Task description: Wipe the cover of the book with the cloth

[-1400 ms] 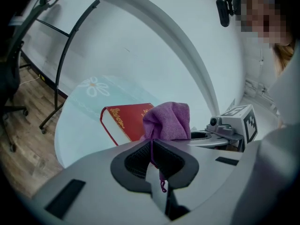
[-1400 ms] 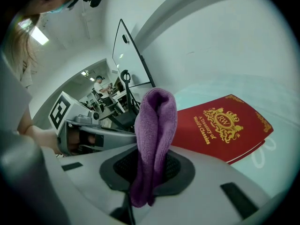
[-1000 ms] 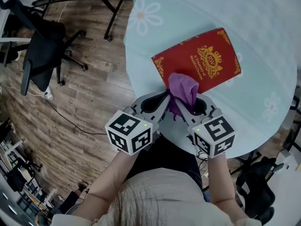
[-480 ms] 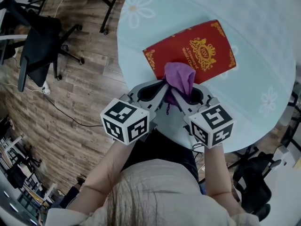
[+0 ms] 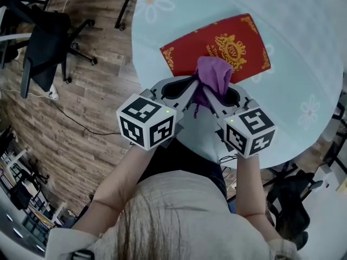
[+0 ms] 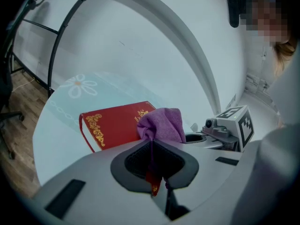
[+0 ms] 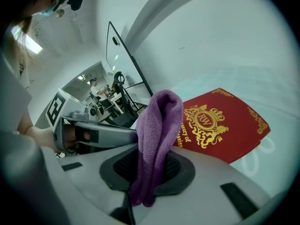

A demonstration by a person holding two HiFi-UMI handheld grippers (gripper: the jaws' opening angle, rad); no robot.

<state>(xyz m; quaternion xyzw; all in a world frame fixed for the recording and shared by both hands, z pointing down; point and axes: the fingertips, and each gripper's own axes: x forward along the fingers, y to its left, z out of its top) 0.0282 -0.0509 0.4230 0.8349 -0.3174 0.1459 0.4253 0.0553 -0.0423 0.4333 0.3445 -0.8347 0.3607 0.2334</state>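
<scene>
Nearest, at the near rim of the bench: left hand-held gripper (image 5: 191, 89) and right hand-held gripper (image 5: 212, 93), side by side, tips angled toward each other, marker cubes back toward the person. Both clamped on one purple fleecy cloth (image 5: 213, 75). Left jaws pressed together on a thin fold of it. Right jaws closed on a thicker fold, with loose ends hanging below the pads. Above the jaw tips, bunched into a rounded hump between the two hand-held grippers. Raised over the near long edge of a red hardcover book with gold crest and corner ornaments (image 5: 217, 43). Cannot tell whether touching the cover at that edge. Just beyond the hump: book closed and flat, front cover up, set at a slant, spine toward the left. Under it, a round bench (image 5: 303, 42) draped in a pale blue tablecloth with white flower print. Farther off on the left, brown wood-plank floor (image 5: 81, 112) and a black office chair (image 5: 40, 53) standing on it, well apart from the bench.
</scene>
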